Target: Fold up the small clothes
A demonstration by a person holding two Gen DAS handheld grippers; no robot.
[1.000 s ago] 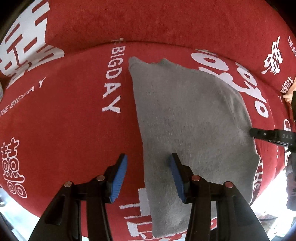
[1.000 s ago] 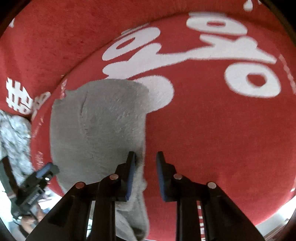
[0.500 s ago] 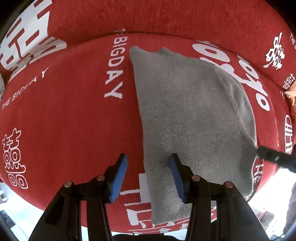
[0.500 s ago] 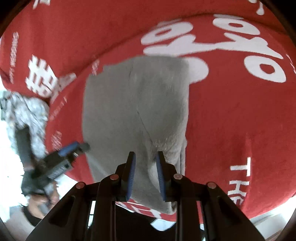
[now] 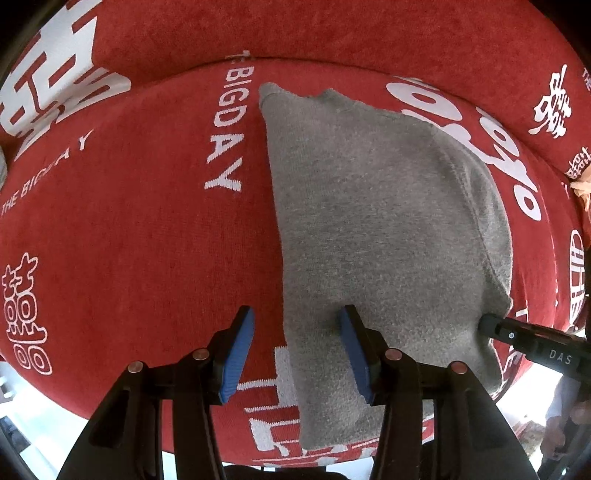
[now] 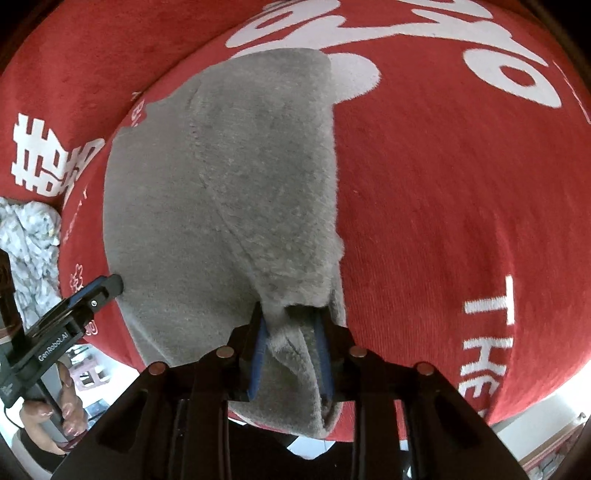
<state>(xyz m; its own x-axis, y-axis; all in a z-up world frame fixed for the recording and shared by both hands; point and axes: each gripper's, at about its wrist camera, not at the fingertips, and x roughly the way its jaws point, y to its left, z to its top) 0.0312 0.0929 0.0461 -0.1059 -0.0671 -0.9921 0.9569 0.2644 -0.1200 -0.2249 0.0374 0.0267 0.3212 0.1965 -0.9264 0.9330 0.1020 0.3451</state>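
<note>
A grey knitted garment (image 5: pixel 376 221) lies folded lengthwise on a red cushion with white lettering (image 5: pixel 129 221). My left gripper (image 5: pixel 297 354) is open, its jaws astride the garment's left edge near the front end. My right gripper (image 6: pixel 290 332) has its jaws around the garment's (image 6: pixel 229 192) near right fold, cloth bunched between the blue pads; whether it pinches is unclear. The right gripper's tip shows in the left wrist view (image 5: pixel 491 326) at the garment's right edge. The left gripper's tip shows in the right wrist view (image 6: pixel 107 288).
A red backrest (image 5: pixel 332 29) rises behind the cushion. A white patterned cloth (image 6: pixel 29 243) lies at the cushion's left end. The cushion's front edge drops off just below the grippers. An orange object (image 5: pixel 583 184) sits at the far right.
My right gripper has moved forward onto the garment's near right fold, which now sits between its jaws. My left gripper stayed open at the left edge, shifting slightly.
</note>
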